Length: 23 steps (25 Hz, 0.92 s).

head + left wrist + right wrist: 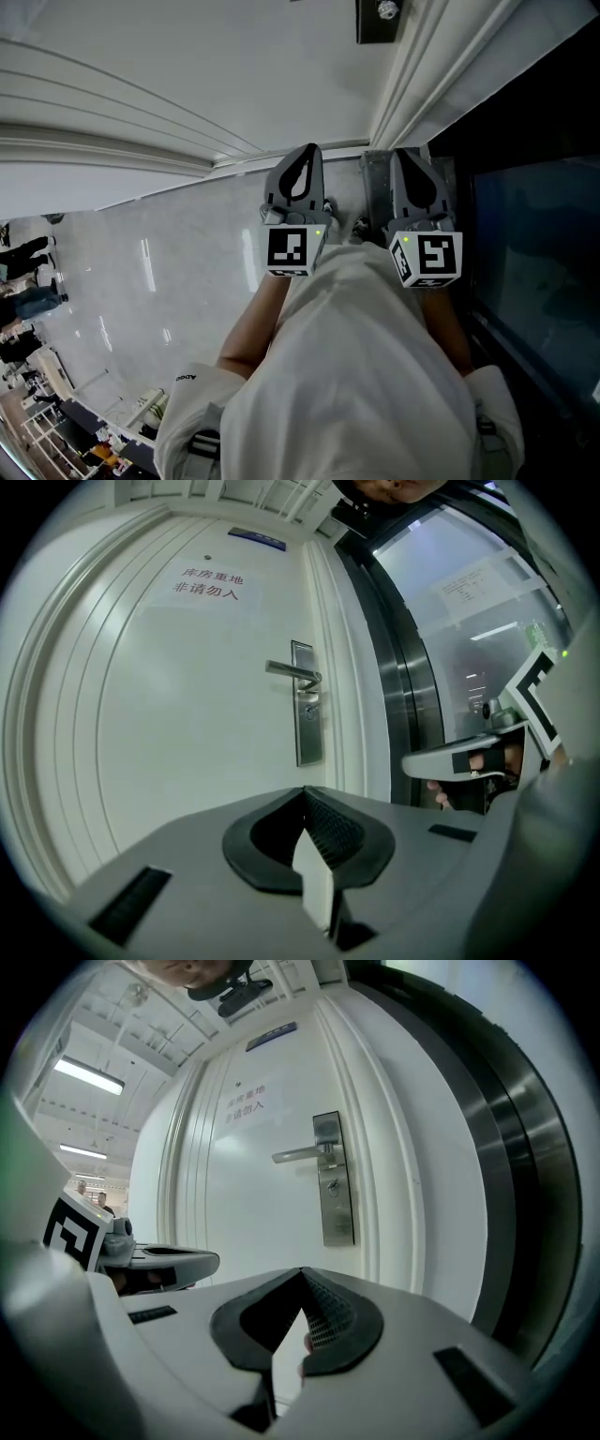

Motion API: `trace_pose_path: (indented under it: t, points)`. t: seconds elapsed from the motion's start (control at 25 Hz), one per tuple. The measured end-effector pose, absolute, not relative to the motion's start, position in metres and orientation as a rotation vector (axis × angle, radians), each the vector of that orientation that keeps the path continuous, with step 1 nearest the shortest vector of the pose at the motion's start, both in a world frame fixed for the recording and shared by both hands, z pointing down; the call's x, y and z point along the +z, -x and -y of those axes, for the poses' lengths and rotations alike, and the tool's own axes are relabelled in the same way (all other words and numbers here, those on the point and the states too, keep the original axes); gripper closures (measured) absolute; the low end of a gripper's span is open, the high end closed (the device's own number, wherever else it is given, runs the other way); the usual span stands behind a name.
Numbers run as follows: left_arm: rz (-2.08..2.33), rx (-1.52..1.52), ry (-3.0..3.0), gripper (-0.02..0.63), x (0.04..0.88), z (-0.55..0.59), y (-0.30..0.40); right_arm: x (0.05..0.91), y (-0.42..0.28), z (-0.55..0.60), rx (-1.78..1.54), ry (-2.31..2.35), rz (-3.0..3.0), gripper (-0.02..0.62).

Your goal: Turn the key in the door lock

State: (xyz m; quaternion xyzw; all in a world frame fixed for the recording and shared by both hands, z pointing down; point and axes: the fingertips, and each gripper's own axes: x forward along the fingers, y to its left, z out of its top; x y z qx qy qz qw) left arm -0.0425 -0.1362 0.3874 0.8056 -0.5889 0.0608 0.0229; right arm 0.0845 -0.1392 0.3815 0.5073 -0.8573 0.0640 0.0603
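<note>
The left gripper (305,794) and the right gripper (302,1274) are held side by side, both pointing at the white door (187,733) and clear of it. Each has its fingers (333,832) pressed together at the tips with nothing between them. Near the door's right edge, a steel lock plate (307,733) carries a lever handle (289,671) with the keyhole (308,709) just below it. What sits in the keyhole is too small to make out.
</note>
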Motion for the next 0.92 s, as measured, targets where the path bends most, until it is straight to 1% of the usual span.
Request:
trace_pose_path:
  t: [0.36, 0.92]
  points:
    - [1.805, 0.158, -2.535, 0.600, 0.379, 0.126, 0.013, 0.375, -0.104, 0.127, 0.167, -1.555, 2.601, 0.592]
    - [1.834, 0.196, -2.530, 0.600, 0.382, 0.123, 0.013, 0.385, -0.113, 0.128, 0.208, -1.589, 2.600, 0.592]
